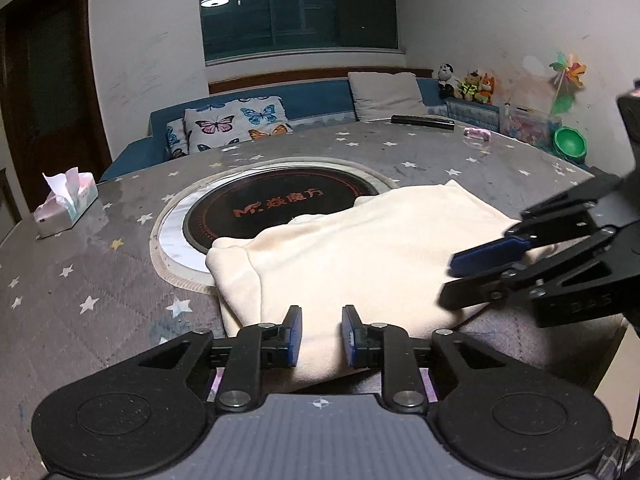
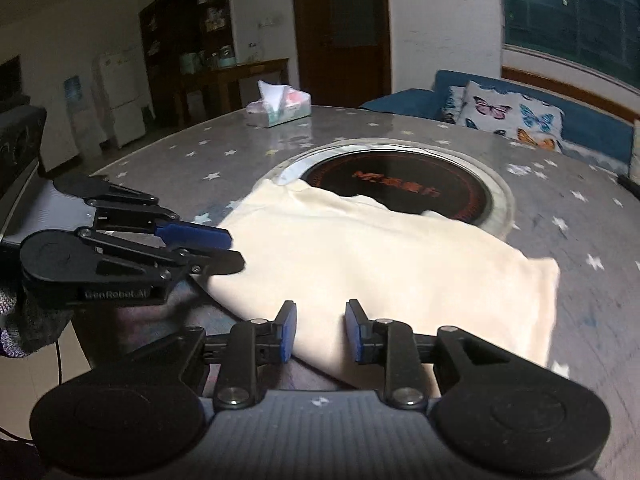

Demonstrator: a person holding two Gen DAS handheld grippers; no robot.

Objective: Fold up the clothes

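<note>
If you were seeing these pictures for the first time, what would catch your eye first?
A cream garment lies folded on the near edge of the star-patterned table, partly covering a round black hob. Both the left gripper and right gripper are open at its near edge.

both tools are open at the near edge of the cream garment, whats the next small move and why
Probably ease both tools forward and close them on the near hem. The left tool and right tool each sit open with the cream garment showing between the fingers, its near edge draped over the table rim, and nothing gripped yet, so a fold cannot start.
</note>
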